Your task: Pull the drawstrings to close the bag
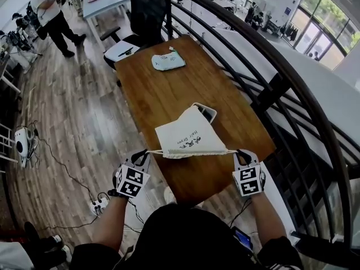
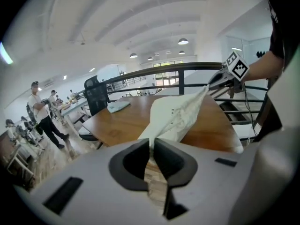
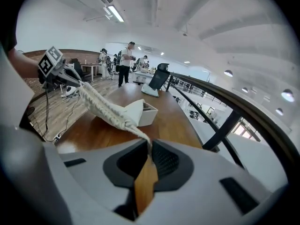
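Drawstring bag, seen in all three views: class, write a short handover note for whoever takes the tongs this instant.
Left tongs: shut on the drawstring at the bag's left end.
Right tongs: shut on the drawstring at its right end.
Bag: mouth held up over the near edge of the table, far end by a white box.
Done: both ends gripped, cord taut, mouth gathered into ruffles.
Left: probably pull the ends further apart until the mouth is cinched shut.
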The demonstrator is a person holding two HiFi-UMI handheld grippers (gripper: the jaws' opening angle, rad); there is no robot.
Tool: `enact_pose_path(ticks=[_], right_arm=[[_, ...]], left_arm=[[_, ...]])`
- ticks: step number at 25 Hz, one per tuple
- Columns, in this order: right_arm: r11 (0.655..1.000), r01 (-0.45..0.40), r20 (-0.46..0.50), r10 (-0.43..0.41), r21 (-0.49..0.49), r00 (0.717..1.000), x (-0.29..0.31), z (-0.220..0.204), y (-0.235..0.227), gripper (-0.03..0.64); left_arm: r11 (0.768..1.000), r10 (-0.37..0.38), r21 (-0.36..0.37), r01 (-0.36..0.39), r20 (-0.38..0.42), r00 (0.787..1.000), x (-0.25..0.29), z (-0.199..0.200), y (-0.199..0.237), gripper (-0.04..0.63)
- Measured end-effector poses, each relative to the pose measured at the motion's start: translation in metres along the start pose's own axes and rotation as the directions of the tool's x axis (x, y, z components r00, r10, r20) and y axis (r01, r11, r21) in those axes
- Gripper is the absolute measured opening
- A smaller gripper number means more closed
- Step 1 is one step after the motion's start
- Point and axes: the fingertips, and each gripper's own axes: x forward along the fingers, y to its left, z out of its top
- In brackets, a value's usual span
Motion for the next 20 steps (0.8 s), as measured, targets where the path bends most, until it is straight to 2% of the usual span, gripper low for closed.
enact_pose_path(ticks=[3,6,11,14,17,20], right_arm=[[1.000,0.018,0.002,-0.018,-0.021,1.000,0.003,-0.003,-0.010,0.026],[0.999,0.041,0.004,-0.041,0.026,0.999,0.006,-0.007,-0.025,0.026],[0.993,0.102,0.008,-0.103,0.054,0.995,0.006,-0.013,-0.053,0.025],[0.986,0.147,0.002,-0.148,0.072,0.989,0.008,-0.021,-0.072,0.025],[0.982,0.154,-0.003,-0.154,0.111,0.988,0.012,-0.027,-0.078,0.025],[0.977,0.149,0.004,-0.152,0.152,0.988,0.014,-0.026,-0.079,0.025]], left_arm=[[0.997,0.055,-0.059,-0.055,-0.003,0.998,-0.001,0.001,0.002,0.035],[0.989,0.093,-0.118,-0.093,-0.008,0.996,-0.003,0.001,0.005,0.035],[0.986,0.123,-0.110,-0.124,-0.014,0.992,-0.006,0.004,0.004,0.035],[0.978,0.138,-0.154,-0.138,-0.008,0.990,-0.007,0.006,0.010,0.035],[0.977,0.140,-0.163,-0.139,-0.005,0.990,-0.003,0.010,0.007,0.035],[0.967,0.151,-0.210,-0.146,0.006,0.989,-0.003,0.014,0.009,0.035]])
